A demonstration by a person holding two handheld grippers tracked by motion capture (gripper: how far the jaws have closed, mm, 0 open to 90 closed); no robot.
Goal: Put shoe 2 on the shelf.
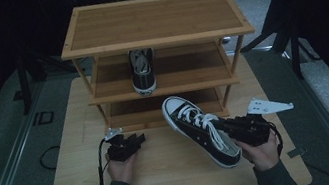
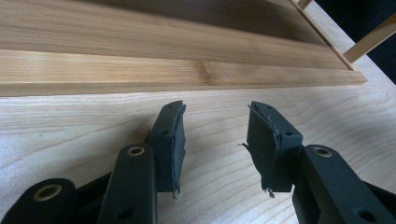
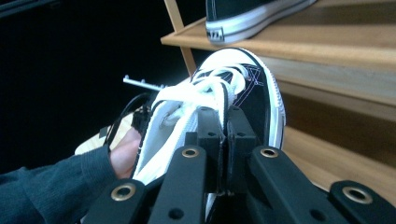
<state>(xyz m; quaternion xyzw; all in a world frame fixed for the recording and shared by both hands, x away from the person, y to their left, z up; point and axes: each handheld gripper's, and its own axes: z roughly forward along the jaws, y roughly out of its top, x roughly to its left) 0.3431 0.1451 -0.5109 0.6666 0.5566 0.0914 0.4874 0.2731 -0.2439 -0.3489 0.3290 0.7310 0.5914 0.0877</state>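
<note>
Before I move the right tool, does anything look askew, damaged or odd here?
Nothing looks damaged. The held sneaker lies angled, toe toward the rack, while its mate sits straight on the middle shelf. The right tool is shut on the sneaker's side wall by the laces; the left tool is open above the table.

Both grippers low in frame, one hand each, forearms entering from the bottom edge.

Left gripper (image 1: 140, 138): lower left of centre in the high view, jaws apart with a clear gap, pads (image 2: 172, 140) facing each other, nothing between them; left hand (image 1: 122, 166) sits under it, dark sleeve below. Right gripper (image 1: 222, 124): lower right, jaws pinched together, pointing up-left; right hand (image 1: 264, 153) wraps its rear, cable looping at its right.
</note>
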